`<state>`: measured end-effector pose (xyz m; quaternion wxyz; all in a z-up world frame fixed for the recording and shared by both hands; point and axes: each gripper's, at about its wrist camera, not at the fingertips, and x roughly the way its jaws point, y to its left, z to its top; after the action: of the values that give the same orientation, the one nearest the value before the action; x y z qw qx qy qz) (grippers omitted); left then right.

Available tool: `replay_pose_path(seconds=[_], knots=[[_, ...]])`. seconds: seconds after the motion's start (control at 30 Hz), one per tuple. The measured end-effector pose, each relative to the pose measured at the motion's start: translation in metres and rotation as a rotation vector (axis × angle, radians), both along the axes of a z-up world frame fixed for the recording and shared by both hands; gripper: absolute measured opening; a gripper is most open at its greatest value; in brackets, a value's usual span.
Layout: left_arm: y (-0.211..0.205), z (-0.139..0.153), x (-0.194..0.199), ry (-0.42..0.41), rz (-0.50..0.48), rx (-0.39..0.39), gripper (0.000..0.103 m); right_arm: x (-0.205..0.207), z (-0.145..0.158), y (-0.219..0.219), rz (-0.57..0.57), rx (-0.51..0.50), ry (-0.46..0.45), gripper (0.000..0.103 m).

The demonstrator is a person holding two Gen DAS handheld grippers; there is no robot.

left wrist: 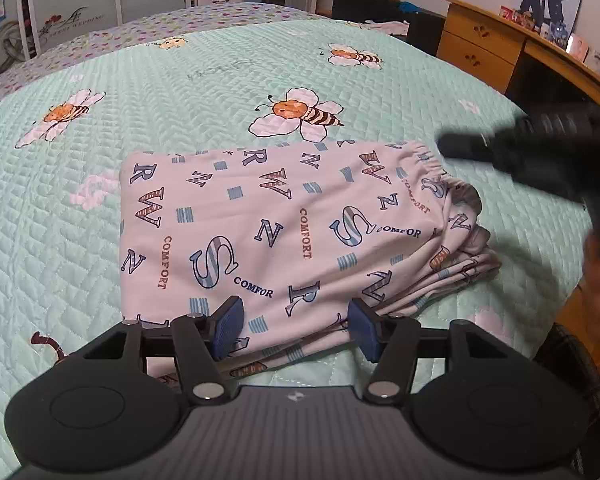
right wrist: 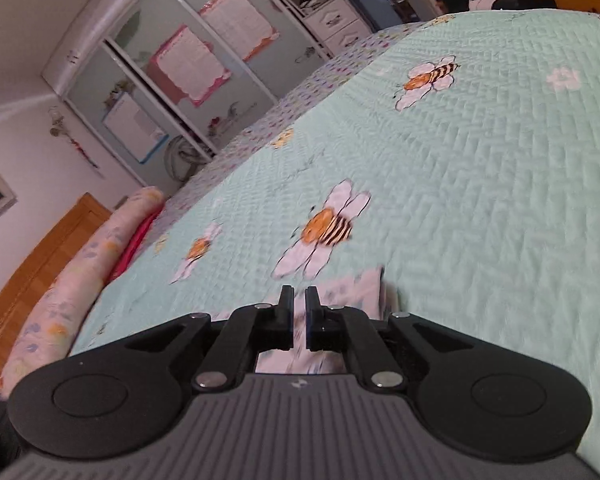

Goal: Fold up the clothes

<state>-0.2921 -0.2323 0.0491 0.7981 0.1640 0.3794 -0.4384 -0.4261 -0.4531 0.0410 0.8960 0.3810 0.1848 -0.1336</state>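
On the bee-print quilt lies the folded letter-print garment, layered edges at its right. Left gripper: jaws apart over the near edge, gripping nothing. Right gripper: nearly together, empty, beside a wooden desk.

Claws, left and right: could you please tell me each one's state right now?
Left claw: open over the folded clothes, holding nothing.
Right claw: shut, empty.

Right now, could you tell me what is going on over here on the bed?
A person is folding clothes with handheld tongs. The letter-print garment lies folded in a neat rectangle on the green quilt. The left tongs hover open over its near edge, gripping nothing. The right tongs are shut and empty, off to the garment's right.
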Motion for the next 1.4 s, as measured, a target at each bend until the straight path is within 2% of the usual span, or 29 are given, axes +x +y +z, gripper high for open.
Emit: replay_pose_path(seconds=[0.13, 0.2, 0.3, 0.33, 0.37, 0.43, 0.47, 0.53, 0.6, 0.63, 0.73, 0.8, 0.87, 1.0, 1.2, 1.4], knots=[[0.001, 0.000, 0.000, 0.003, 0.002, -0.003, 0.061, -0.016, -0.020, 0.005, -0.014, 0.007, 0.111, 0.004], [0.003, 0.002, 0.000, 0.008, 0.006, -0.009, 0.061, -0.029, -0.023, 0.000, -0.040, 0.059, 0.079, 0.005], [0.009, 0.006, 0.002, 0.033, 0.031, -0.041, 0.061, -0.042, -0.012, 0.000, -0.037, 0.057, 0.008, 0.008], [0.011, 0.008, 0.002, 0.046, 0.036, -0.058, 0.061, -0.042, -0.012, 0.001, -0.026, 0.052, 0.019, 0.009], [0.012, 0.008, 0.001, 0.045, 0.032, -0.056, 0.061, -0.040, -0.016, 0.002, -0.010, 0.047, 0.048, 0.016], [0.012, 0.009, 0.000, 0.044, 0.023, -0.050, 0.061, -0.036, -0.024, 0.004, 0.022, 0.037, 0.106, 0.023], [0.013, 0.009, -0.001, 0.033, 0.022, -0.045, 0.061, -0.036, -0.029, 0.005, 0.023, 0.035, 0.132, 0.030], [0.016, 0.010, -0.003, 0.025, 0.015, -0.045, 0.061, -0.045, -0.033, 0.005, 0.008, 0.070, 0.093, 0.030], [0.018, 0.013, -0.005, 0.018, 0.011, -0.054, 0.061, -0.053, -0.028, 0.007, 0.008, 0.062, 0.049, 0.030], [0.019, 0.015, -0.007, 0.010, 0.002, -0.064, 0.061, -0.055, -0.025, 0.009, 0.019, 0.040, 0.041, 0.030], [0.016, 0.024, -0.015, -0.025, -0.037, -0.103, 0.061, -0.053, -0.018, 0.023, 0.069, -0.127, 0.082, 0.030], [0.007, 0.030, -0.024, -0.061, -0.098, -0.122, 0.061, -0.049, -0.015, 0.035, 0.104, -0.256, 0.113, 0.030], [-0.006, 0.032, -0.037, -0.120, -0.179, -0.107, 0.061, -0.043, -0.014, 0.047, 0.143, -0.373, 0.141, 0.030], [-0.036, 0.028, -0.058, -0.227, -0.318, -0.076, 0.061, -0.033, -0.014, 0.056, 0.216, -0.460, 0.151, 0.031], [-0.080, 0.011, -0.069, -0.331, -0.452, 0.012, 0.057, -0.037, -0.015, 0.033, 0.230, -0.372, 0.132, 0.034], [-0.095, 0.003, -0.065, -0.343, -0.530, 0.064, 0.052, -0.058, -0.025, -0.002, 0.160, -0.165, 0.048, 0.036]])
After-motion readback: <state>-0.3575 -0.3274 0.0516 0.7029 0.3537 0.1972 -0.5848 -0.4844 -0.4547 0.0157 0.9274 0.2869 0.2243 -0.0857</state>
